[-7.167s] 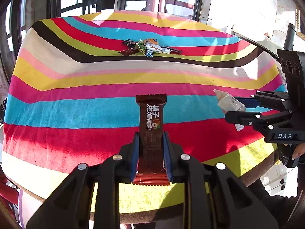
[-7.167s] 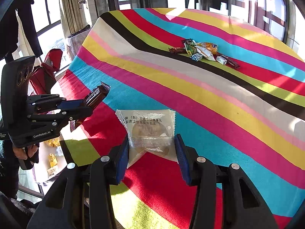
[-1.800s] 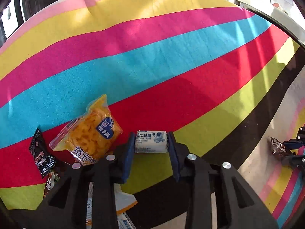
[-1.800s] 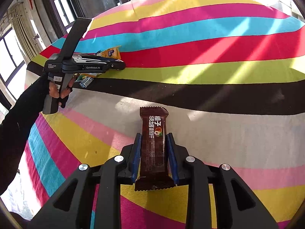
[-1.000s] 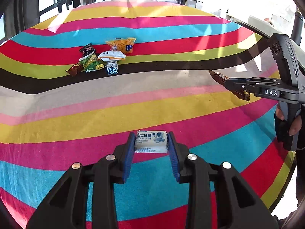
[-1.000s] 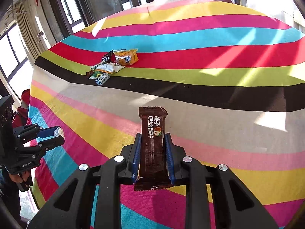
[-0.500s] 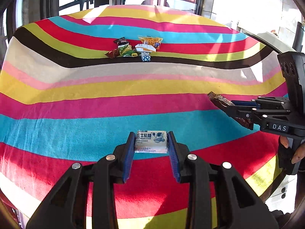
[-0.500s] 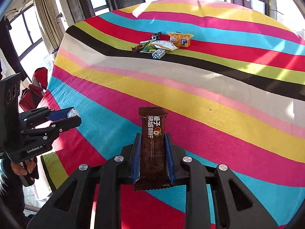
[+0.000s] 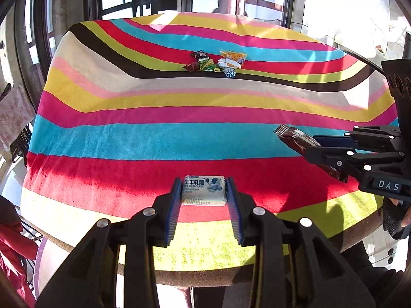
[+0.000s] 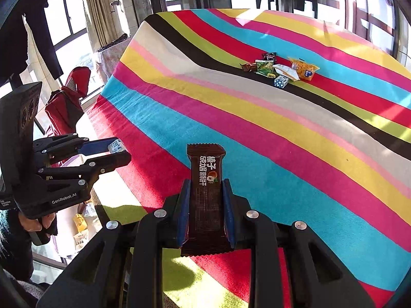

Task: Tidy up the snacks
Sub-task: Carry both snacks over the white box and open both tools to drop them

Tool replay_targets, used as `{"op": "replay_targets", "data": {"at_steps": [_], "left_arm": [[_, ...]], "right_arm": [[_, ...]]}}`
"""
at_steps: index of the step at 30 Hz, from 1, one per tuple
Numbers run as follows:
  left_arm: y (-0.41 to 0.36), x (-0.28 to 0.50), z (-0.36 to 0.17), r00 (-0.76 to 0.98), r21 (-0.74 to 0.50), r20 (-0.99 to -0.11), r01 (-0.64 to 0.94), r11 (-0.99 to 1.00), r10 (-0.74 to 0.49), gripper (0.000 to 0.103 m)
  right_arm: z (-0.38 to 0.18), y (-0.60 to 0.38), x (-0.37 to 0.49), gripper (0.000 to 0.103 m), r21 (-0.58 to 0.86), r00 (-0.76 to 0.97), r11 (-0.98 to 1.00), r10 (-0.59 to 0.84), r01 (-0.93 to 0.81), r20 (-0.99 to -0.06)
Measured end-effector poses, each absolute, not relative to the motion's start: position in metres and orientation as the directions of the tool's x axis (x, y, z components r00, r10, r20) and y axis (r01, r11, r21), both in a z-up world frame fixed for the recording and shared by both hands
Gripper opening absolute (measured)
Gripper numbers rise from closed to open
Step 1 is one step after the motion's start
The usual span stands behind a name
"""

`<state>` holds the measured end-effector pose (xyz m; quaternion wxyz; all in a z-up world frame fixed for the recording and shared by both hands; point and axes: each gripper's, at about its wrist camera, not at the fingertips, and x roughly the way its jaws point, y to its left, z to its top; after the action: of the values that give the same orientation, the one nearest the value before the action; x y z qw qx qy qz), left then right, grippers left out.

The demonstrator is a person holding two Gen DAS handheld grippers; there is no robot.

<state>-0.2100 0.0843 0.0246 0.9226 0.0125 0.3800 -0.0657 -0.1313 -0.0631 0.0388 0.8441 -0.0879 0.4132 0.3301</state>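
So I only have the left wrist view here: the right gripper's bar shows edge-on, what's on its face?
Observer: The brown chocolate bar has white printed characters and a small round picture, held lengthwise in the right gripper.
Operator: Anything beside the table on the left gripper's side?
Observer: A red bag near the table's left edge.
Operator: And below that edge?
Observer: More snack packets lower down, under the left gripper, which holds the white candy.
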Motion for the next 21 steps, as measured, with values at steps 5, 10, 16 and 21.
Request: {"op": "replay_targets", "data": {"at_steps": [5, 10, 16, 21], "left_arm": [[0.1, -0.222, 0.014, 0.689, -0.04, -0.719, 0.092, 0.995, -0.092, 0.034], [0.118, -0.236, 0.013, 0.697, -0.036, -0.715, 0.047, 0.998, -0.058, 0.034], [0.141, -0.254, 0.014, 0.704, -0.041, -0.711, -0.02, 0.999, -0.015, 0.034], [0.162, -0.269, 0.014, 0.704, -0.04, -0.71, -0.079, 0.996, 0.028, 0.034]], "right_arm": [[0.04, -0.042, -0.139, 0.024, 0.127, 0.411, 0.733, 0.507, -0.669, -0.757], [0.039, -0.014, -0.149, 0.024, 0.117, 0.378, 0.686, 0.526, -0.718, -0.762], [0.039, 0.022, -0.162, 0.025, 0.094, 0.343, 0.622, 0.544, -0.777, -0.766], [0.037, 0.048, -0.173, 0.025, 0.087, 0.305, 0.567, 0.559, -0.819, -0.771]]}}
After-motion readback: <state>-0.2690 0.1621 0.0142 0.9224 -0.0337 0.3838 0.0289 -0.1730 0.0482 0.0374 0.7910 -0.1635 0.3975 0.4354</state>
